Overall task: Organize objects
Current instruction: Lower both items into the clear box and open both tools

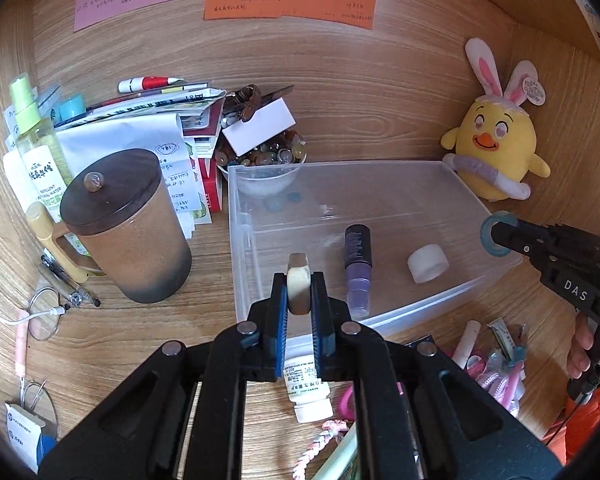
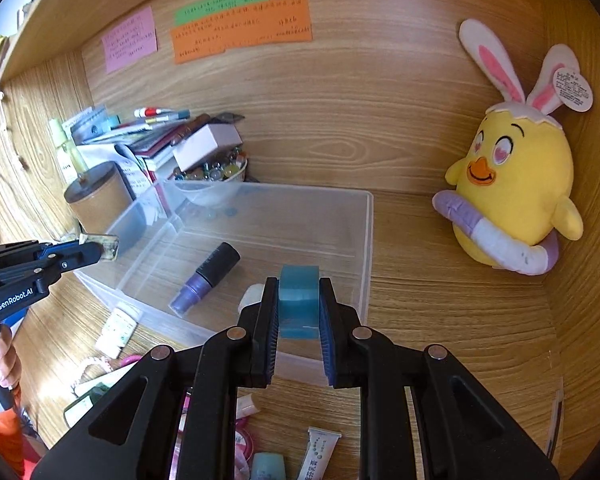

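Wooden desk (image 1: 340, 92), clear bin (image 1: 476, 280); both hand-held grippers angled downward above it, left (image 1: 299, 292) clamping cream ring (image 1: 298, 280), right (image 2: 299, 312) clamping teal tape roll (image 2: 299, 300).

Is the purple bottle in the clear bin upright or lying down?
Lying down. The purple bottle rests on its side on the floor of the clear bin, dark cap toward the back wall.

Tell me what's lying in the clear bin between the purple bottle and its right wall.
A white cap lies between the purple bottle and the clear bin wall; the left wrist view shows it plainly.
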